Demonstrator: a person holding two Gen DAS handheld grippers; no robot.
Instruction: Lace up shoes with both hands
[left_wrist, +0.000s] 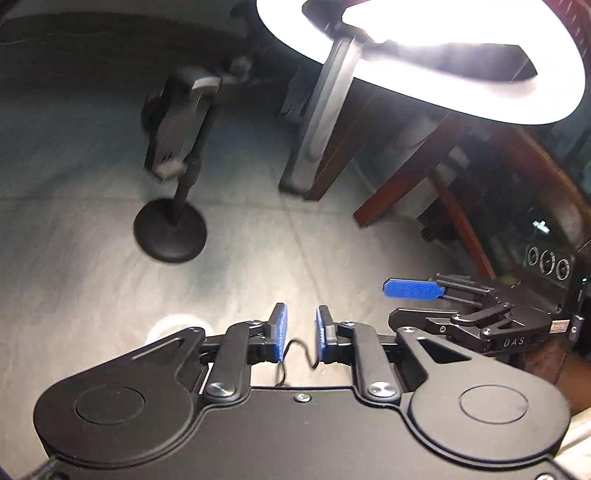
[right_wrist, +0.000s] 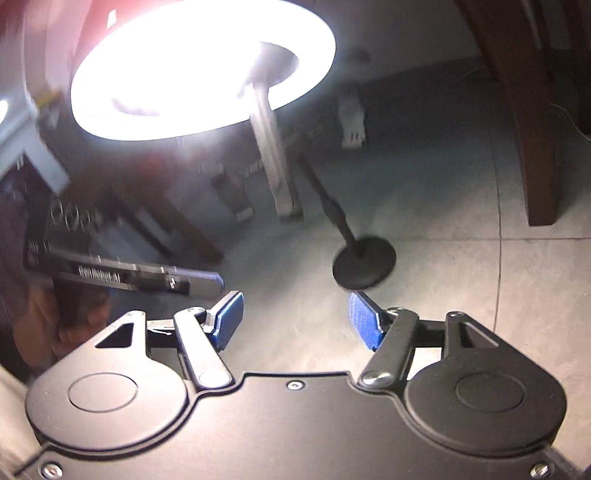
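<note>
The left tool (left_wrist: 299, 334) is seen from its own camera with its blue pads (left_wrist: 281, 332) set a narrow way apart, so it is partly open. A thin black cord (left_wrist: 295, 343) is looped loosely in the gap at 6 o'clock of the view and is not pressed by either pad. Whether it is a lace cannot be told. The shoe is shown in neither view, so its place cannot be told.

The right tool (left_wrist: 393, 302) is seen at 3 o'clock of the left wrist view, with its jaws spread wide. In its own view the right tool (right_wrist: 295, 319) is likewise wide open, with nothing between its pads. The left tool (right_wrist: 216, 284) is seen blurred at 9 o'clock of that view, and a blurred hand (right_wrist: 44, 321) is made out below it.

Both tools are pointed down at a grey tiled floor (left_wrist: 74, 258). A stand with a round black base (left_wrist: 170, 236) is set on the floor at 10 o'clock of the left wrist view. A lit ring light (left_wrist: 554, 96) is seen at 1 o'clock, and dark wooden legs (left_wrist: 406, 192) at 2 o'clock.
</note>
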